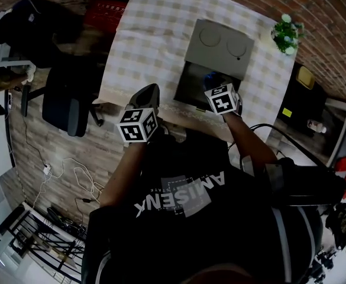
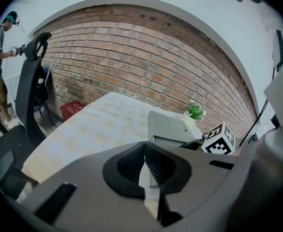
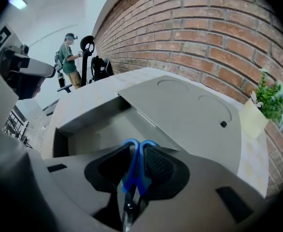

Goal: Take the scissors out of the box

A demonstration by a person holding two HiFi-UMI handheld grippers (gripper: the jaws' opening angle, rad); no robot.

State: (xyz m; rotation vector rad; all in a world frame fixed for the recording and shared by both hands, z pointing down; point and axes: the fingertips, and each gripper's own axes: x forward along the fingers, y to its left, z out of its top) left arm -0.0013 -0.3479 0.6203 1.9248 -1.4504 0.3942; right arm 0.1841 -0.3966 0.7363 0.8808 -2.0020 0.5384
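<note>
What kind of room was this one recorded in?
Probably an office or workroom: a brick wall, an office chair, a table under a checked cloth, and loose cables nearby.

Scissors (image 3: 131,166) had bright blue handles and dark metal near the pivot. Box (image 1: 219,45) was plain mid grey, darker grey inside. Right gripper (image 3: 139,149) and left gripper (image 2: 144,146) both had a grey shell with black ribbed pads. Marker cubes (image 1: 138,125) were white with black square patterns. Tablecloth (image 1: 155,34) was a pale beige-and-white check. Brick wall (image 2: 146,57) was red-brown with light mortar lines. Plant (image 1: 287,33) was green with white blooms, in a cream pot (image 3: 254,120). Crate (image 1: 104,13) was red. Office chair (image 1: 66,102) was black. Wearer's shirt (image 1: 184,218) was black with white lettering. Floor (image 1: 36,152) had a grey-brown wood-plank pattern. Background person (image 3: 69,62) wore a green top.
</note>
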